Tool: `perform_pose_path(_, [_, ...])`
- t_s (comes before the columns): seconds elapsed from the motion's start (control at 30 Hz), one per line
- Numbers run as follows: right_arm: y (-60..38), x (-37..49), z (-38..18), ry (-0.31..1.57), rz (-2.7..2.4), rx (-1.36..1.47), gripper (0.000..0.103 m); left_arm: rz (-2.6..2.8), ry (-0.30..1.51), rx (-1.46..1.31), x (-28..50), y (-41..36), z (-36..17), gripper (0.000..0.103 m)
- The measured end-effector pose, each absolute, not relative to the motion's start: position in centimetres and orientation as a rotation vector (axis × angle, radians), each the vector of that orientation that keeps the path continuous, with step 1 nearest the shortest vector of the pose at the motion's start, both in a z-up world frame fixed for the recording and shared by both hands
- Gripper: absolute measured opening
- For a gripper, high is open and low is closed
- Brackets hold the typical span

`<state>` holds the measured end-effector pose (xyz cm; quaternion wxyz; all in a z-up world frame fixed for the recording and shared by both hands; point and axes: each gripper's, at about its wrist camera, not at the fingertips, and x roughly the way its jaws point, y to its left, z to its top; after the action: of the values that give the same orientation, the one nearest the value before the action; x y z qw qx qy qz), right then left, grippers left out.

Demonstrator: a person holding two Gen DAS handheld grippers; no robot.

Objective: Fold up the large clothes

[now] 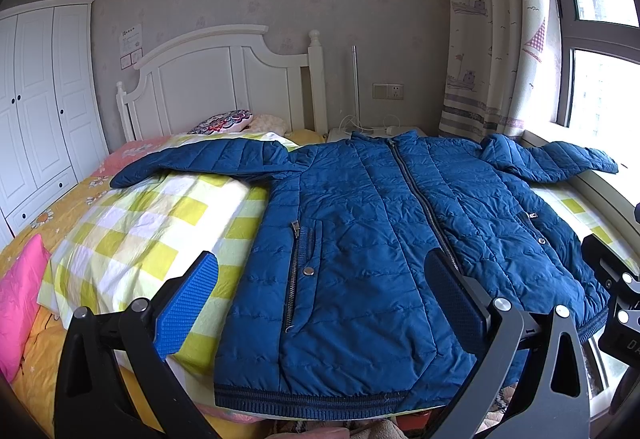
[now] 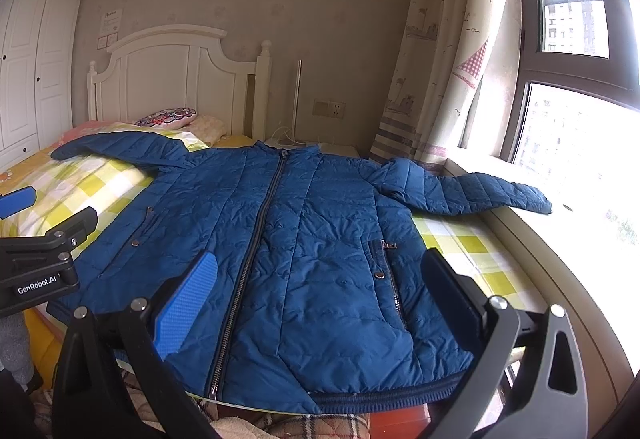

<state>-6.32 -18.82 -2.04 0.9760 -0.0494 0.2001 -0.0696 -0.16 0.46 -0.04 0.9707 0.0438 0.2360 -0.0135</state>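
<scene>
L gripper (image 1: 324,303) & R gripper (image 2: 320,303) agape over jacket (image 1: 400,239)

Your bed (image 1: 52,223) and what lay on it

You had a bed with a white headboard (image 1: 224,79), covered by a yellow flowered sheet. A yellow-and-white checked blanket (image 1: 160,223) lay over the sheet, and the blue quilted jacket (image 1: 380,223) lay flat on that blanket, zipped, front up, sleeves spread to either side. A pink cushion (image 1: 20,287) sat at the bed's left edge, and a patterned pillow (image 1: 224,121) rested by the headboard.
</scene>
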Motion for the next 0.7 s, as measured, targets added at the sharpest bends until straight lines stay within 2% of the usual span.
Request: perform_pose_path(0.7, [-19.11, -6.19, -2.48, 0.416, -0.137, -0.087, 0.101, -0.029, 0.483, 0.084, 0.06, 0.31, -0.27, 0.099])
